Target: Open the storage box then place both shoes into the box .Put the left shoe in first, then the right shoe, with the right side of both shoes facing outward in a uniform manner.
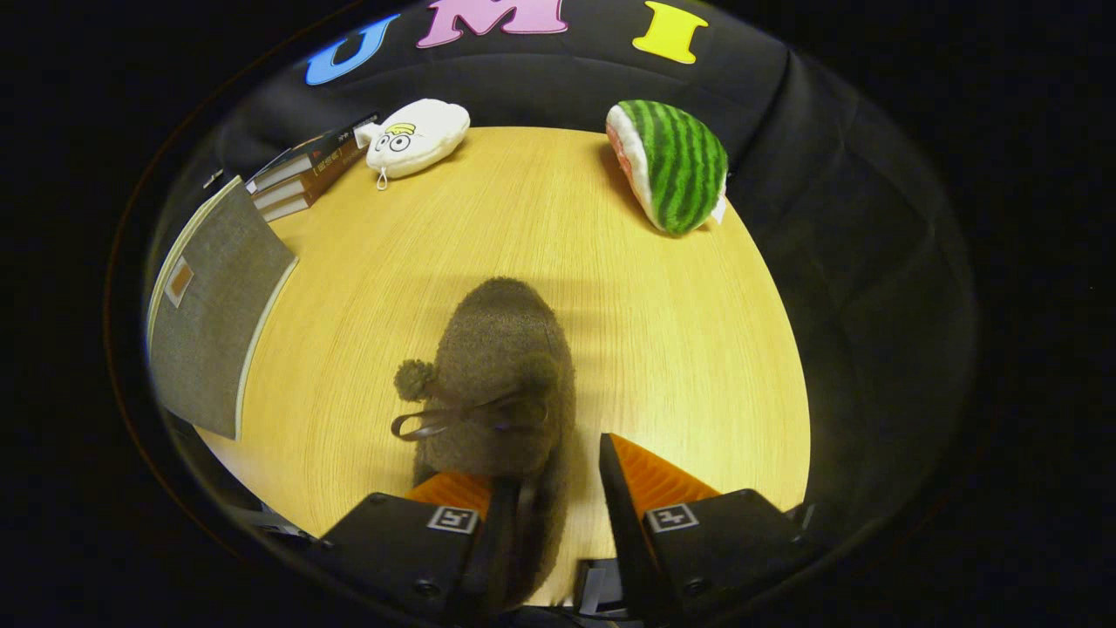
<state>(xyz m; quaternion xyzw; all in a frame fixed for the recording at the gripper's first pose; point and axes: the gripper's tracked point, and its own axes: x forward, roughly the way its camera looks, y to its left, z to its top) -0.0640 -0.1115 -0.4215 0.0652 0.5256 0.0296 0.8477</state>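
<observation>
A fuzzy brown shoe (497, 366) with a pompom and a ribbon bow points away from me over the wooden table (680, 349). My gripper (549, 475) is shut on the shoe's rear wall: one finger sits inside the opening and the other presses on the outside. The shoe throws a shadow on the table beyond its toe, so it looks lifted. To the left, at the table's edge, stands the grey fabric storage box (214, 305), with a small tag on the face that shows. I cannot tell whether its lid is open.
A stack of books (305, 170) lies at the far left corner, beside a white plush pouch (417, 135). A watermelon-slice plush (676, 166) sits at the far right. Bare tabletop stretches ahead and to the right of the shoe.
</observation>
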